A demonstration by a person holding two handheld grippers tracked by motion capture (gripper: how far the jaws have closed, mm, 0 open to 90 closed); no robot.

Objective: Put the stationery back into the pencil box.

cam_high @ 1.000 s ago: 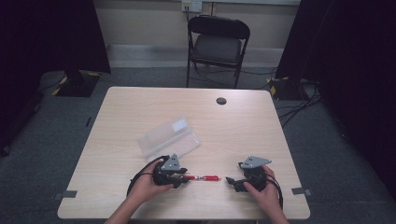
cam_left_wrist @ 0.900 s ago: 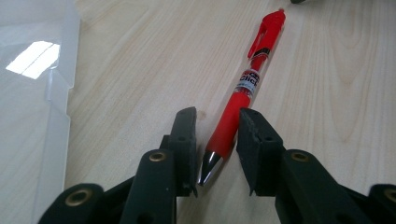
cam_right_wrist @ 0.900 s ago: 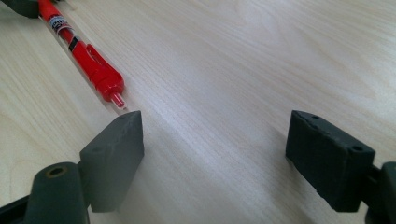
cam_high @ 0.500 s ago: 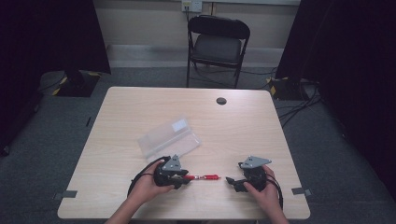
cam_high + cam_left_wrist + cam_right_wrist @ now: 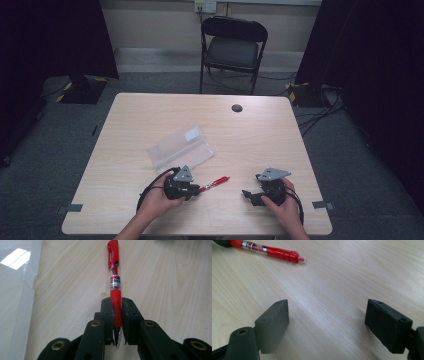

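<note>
A red click pen (image 5: 115, 282) lies along the wooden table (image 5: 260, 135) near its front edge. My left gripper (image 5: 117, 312) is shut on the pen's grip end, with the metal tip showing between the jaws and the clip end pointing away. In the high view the pen (image 5: 216, 182) sticks out to the right of my left gripper (image 5: 196, 189). My right gripper (image 5: 325, 320) stands open just above bare wood, nothing between its fingers, and the pen's clicker end (image 5: 287, 254) lies beyond it. From above, the right gripper (image 5: 248, 195) points left toward the pen.
A clear plastic box (image 5: 181, 148) lies on the table just behind my left gripper; its edge (image 5: 17, 290) runs along the left of the left gripper view. A round cable hole (image 5: 237, 108) sits near the far edge. A black folding chair (image 5: 234, 47) stands beyond the table.
The pen in my left gripper has tilted, its far end now raised slightly toward the back. Both hands stay in place.
</note>
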